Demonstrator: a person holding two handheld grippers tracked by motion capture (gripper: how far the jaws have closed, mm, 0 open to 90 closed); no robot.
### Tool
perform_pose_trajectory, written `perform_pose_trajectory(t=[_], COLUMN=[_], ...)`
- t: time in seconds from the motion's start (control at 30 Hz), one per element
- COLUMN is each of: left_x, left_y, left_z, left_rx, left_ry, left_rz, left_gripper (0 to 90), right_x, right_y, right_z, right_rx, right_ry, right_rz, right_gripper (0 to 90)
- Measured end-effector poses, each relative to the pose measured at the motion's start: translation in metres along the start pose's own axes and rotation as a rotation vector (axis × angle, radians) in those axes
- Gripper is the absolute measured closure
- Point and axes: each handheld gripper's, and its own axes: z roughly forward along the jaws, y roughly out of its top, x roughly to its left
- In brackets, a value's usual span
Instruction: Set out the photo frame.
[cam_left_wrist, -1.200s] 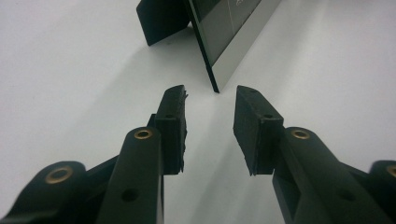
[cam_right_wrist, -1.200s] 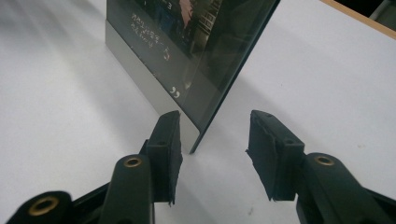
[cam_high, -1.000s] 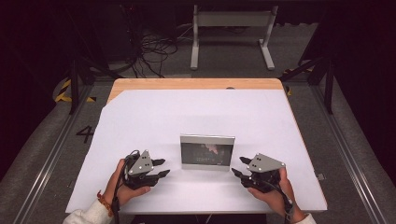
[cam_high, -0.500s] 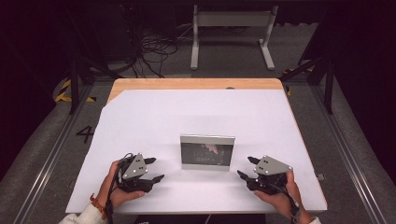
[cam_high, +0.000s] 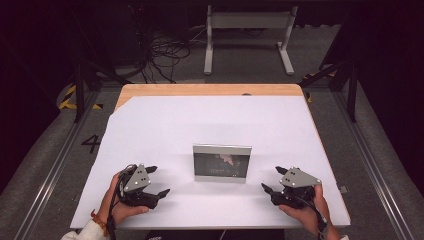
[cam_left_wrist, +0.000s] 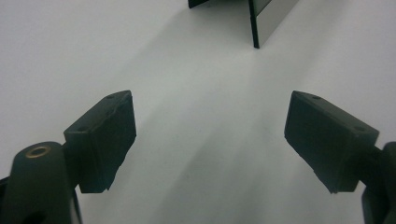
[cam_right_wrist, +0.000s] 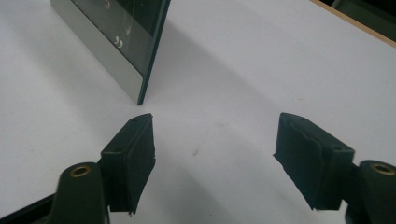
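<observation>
Frame (cam_high: 222, 163), white marks perhaps writing, unreadable.

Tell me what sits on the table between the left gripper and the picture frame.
Nothing: in the high view, only bare white table separates the left gripper from the standing picture frame. The left gripper view shows the same bare stretch ahead of its open jaws.

Glossy metal-edged frame (cam_high: 222, 163), matt white table (cam_high: 165, 125)

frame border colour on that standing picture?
Silver-grey border on the picture frame, dark centre; clearest in the right gripper view.
</observation>
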Motion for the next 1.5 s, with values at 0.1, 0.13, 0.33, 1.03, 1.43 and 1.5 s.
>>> perform_pose_trajectory(t=[0.1, 0.13, 0.33, 1.03, 1.43, 1.5], left_x=[0.002, 0.003, 0.008, 0.009, 0.01, 0.01], left_y=[-0.003, -0.005, -0.013, -0.02, -0.019, -0.019], left_z=[-0.001, -0.002, -0.005, -0.009, -0.007, -0.006], left_rx=[-0.006, -0.008, -0.01, -0.05, -0.054, -0.052], left_ry=[0.009, 0.01, 0.018, 0.033, 0.038, 0.036], left_rz=[-0.009, -0.02, -0.058, -0.118, -0.114, -0.114], left_gripper=[15.3, 14.7, 11.9, 9.4, 8.8, 8.8], right_x=[-0.002, -0.003, -0.007, -0.01, -0.011, -0.01], right_y=[-0.002, -0.003, -0.009, -0.02, -0.02, -0.021], right_z=[0.0, 0.0, -0.001, 0.003, 0.004, 0.005], right_rx=[0.001, 0.002, 0.0, -0.013, -0.019, -0.018], right_ry=[-0.004, -0.008, -0.021, -0.034, -0.042, -0.045], right_rz=[0.013, 0.018, 0.032, 0.05, 0.057, 0.055], right_gripper=[25.4, 24.6, 20.8, 16.7, 16.6, 16.6])
